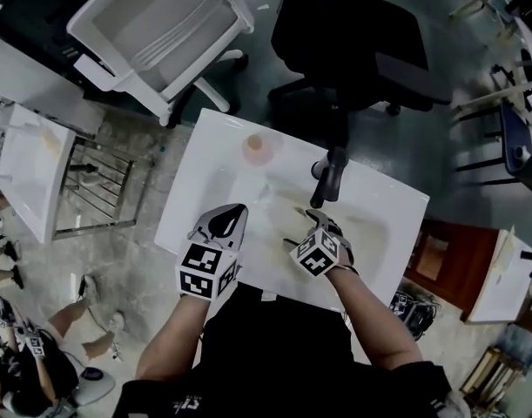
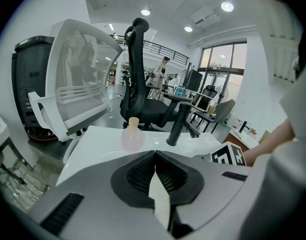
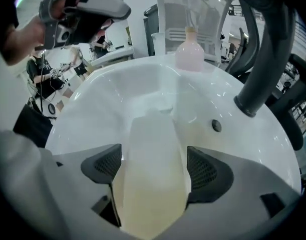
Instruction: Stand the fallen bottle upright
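Right gripper view, item one: bottle (image 3: 151,134), translucent and pale, lying on its side in the bowl of the sink (image 3: 107,99), narrower end pointing away from my camera.

Item two: right gripper (image 3: 154,166), jaws spread wide and straddling the bottle, one dark pad close on each flank. I see no squeeze on it, so I log this gripper as released.

Item three: faucet (image 3: 263,69), black, upright on the sink's rim to the right of the bottle. A small dark hole (image 3: 216,126) sits in the bowl wall below it.

Item four: flask (image 3: 189,51), pink with a tan neck, upright on the far rim, well apart from the bottle.

Item five: left gripper (image 2: 155,159), jaws brought together at the tips with nothing gripped, held over the sink's near left edge.

Item six, head view: white chair (image 1: 161,33) and black chair (image 1: 361,42) beyond the sink.
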The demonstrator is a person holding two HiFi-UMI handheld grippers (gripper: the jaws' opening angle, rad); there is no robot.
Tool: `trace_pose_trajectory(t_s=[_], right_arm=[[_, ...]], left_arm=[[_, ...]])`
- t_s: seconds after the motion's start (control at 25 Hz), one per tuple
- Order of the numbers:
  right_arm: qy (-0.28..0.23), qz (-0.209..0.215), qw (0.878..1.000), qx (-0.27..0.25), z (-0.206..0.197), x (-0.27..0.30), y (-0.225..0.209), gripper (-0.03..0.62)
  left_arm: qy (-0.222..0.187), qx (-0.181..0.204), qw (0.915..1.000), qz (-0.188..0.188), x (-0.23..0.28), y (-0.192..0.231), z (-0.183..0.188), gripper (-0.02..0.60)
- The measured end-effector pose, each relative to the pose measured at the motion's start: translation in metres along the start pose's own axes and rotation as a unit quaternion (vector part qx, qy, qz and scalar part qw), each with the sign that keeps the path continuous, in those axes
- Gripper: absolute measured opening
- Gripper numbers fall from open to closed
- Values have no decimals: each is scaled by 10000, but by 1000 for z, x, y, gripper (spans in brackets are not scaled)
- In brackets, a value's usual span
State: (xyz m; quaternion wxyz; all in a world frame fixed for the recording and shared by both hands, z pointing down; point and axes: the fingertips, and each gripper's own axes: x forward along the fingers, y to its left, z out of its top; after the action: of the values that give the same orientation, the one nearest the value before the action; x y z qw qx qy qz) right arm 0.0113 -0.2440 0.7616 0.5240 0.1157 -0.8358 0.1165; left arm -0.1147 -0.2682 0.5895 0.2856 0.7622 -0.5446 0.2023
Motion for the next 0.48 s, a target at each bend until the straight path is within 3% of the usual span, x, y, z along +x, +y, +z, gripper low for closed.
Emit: trace_pose_trajectory(t_s=[0.16, 0.24, 0.48], right_arm=[[498, 5, 9986, -199, -12, 19, -1, 417], [659, -77, 9968, -439, -13, 24, -2, 362], [1266, -53, 9893, -720, -17, 36, 1, 368]], left_arm=[[62, -90, 9999, 60, -1, 11, -7, 15], [60, -119, 9999, 76, -3, 15, -7, 15], [52, -242, 9996, 130, -10, 25, -14, 15]])
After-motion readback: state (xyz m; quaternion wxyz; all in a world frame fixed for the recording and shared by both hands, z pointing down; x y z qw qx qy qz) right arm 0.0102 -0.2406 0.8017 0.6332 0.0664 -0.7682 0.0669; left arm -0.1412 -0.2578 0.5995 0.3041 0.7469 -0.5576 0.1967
